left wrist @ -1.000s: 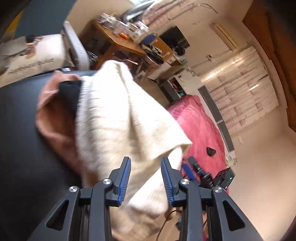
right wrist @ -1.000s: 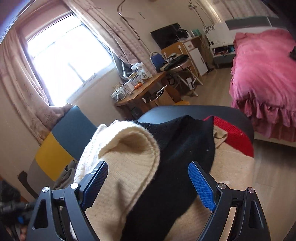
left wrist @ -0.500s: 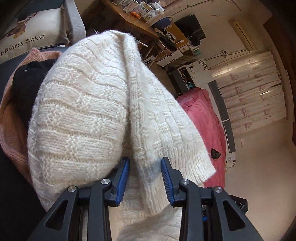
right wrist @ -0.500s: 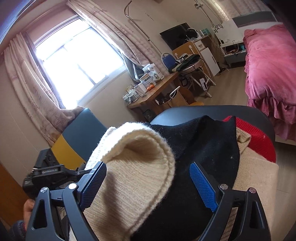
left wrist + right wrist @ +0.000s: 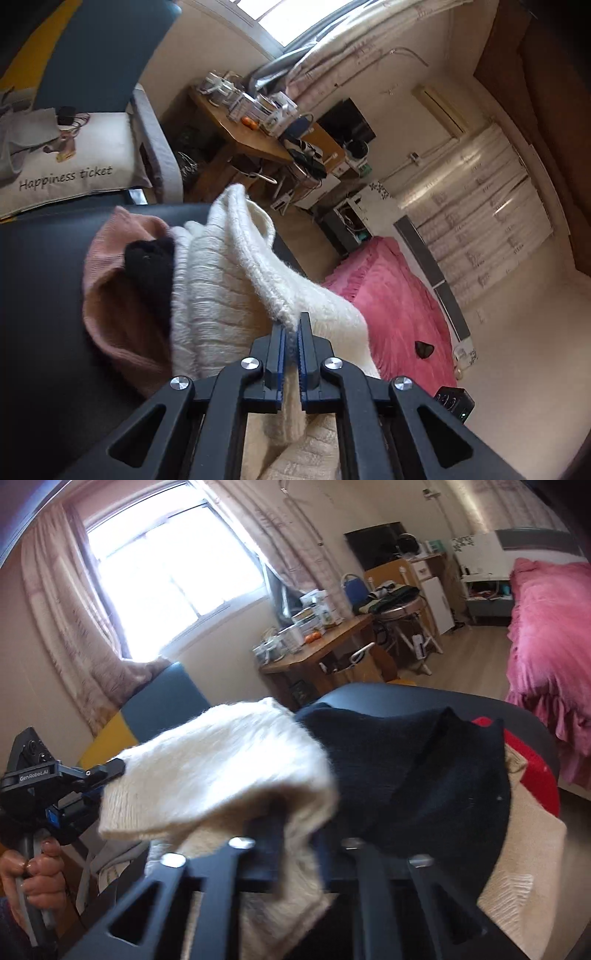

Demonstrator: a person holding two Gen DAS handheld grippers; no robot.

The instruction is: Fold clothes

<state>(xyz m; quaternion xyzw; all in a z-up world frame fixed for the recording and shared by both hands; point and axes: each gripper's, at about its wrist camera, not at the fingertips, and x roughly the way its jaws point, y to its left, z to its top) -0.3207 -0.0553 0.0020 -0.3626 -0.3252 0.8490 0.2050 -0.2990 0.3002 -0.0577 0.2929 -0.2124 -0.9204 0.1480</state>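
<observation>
My left gripper (image 5: 291, 334), which stood open around a ridge of the cream sweater (image 5: 229, 295) half a second ago, has now clamped on that ridge: the blue pads sit almost together with only a thin pinch of knit between them. My right gripper (image 5: 299, 834) was gaping wide over the heap then; now its fingers are drawn in and buried in the cream fold, but that view is smeared with motion, so I cannot tell whether it truly grips. The sweater lies on top of a heap on the black table (image 5: 40, 280), over a black garment (image 5: 151, 269) and a pink one (image 5: 110, 314), with a red piece (image 5: 532, 771) at the far side. I judge that with one edge pinched I can lift the sweater off the heap to spread it; it is bunched, not folded. Readable writing: "Happiness ticket" on the cushion (image 5: 66, 162), and "GenRobot.AI" on the left gripper's body, seen from the right wrist with my hand (image 5: 33, 875) on its handle.
</observation>
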